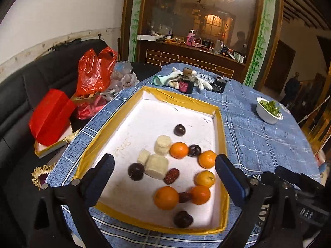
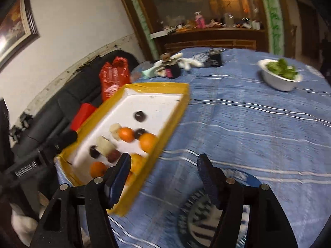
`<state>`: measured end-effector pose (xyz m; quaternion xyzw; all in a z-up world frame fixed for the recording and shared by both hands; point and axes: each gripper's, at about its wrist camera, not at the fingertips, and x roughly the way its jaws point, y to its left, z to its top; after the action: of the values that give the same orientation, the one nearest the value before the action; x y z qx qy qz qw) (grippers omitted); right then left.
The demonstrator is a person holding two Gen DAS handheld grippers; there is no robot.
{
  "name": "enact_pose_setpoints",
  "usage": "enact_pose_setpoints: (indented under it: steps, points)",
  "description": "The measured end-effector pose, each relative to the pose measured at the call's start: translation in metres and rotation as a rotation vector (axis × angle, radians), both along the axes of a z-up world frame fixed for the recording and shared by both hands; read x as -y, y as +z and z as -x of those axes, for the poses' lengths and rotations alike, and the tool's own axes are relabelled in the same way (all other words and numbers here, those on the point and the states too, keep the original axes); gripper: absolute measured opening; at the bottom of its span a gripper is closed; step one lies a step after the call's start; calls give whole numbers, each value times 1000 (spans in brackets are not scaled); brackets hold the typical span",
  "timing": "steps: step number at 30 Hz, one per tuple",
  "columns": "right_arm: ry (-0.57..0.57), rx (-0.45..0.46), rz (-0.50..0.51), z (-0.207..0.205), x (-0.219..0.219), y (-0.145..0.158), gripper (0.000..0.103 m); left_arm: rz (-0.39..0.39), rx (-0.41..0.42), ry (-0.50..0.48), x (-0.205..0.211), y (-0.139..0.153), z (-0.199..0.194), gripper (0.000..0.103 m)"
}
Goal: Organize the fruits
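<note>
Five oranges (image 1: pixel 166 197) sit jumbled with dark plums (image 1: pixel 136 171) inside the yellow-rimmed tray (image 1: pixel 182 101); left gripper (image 1: pixel 164 172) hovers above, fingers spread, likely choosing, while right gripper (image 2: pixel 164 170) waits spread over the tablecloth (image 2: pixel 248 134).

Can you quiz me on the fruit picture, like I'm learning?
1. True or false: the left gripper holds an orange.
2. How many oranges lie in the yellow-edged tray?
A) two B) five C) nine
3. Fill in: the white bowl on the blue tablecloth holds something ____ in colour.

Key:
1. False. It is open and empty above the tray; the right gripper is open too.
2. B, five.
3. Green, leafy.
</note>
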<state>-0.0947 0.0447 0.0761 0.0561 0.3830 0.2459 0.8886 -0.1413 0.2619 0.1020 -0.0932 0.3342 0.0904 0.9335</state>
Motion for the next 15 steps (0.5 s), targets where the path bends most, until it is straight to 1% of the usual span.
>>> enact_pose_setpoints:
  steps: [4,7,10,15]
  points:
    - [-52,18,27,14,18,-7,74,-34,-20,-5,22,0,0,99]
    - [-73,24,32,22,30,-12,76,-112,-20,21,42,1,2,99]
    - [-81,30,40,27,37,-14,77,-167,-10,14,62,5,4,99]
    - [-102,55,27,34,49,-11,81,-199,-14,-26,85,6,3,99]
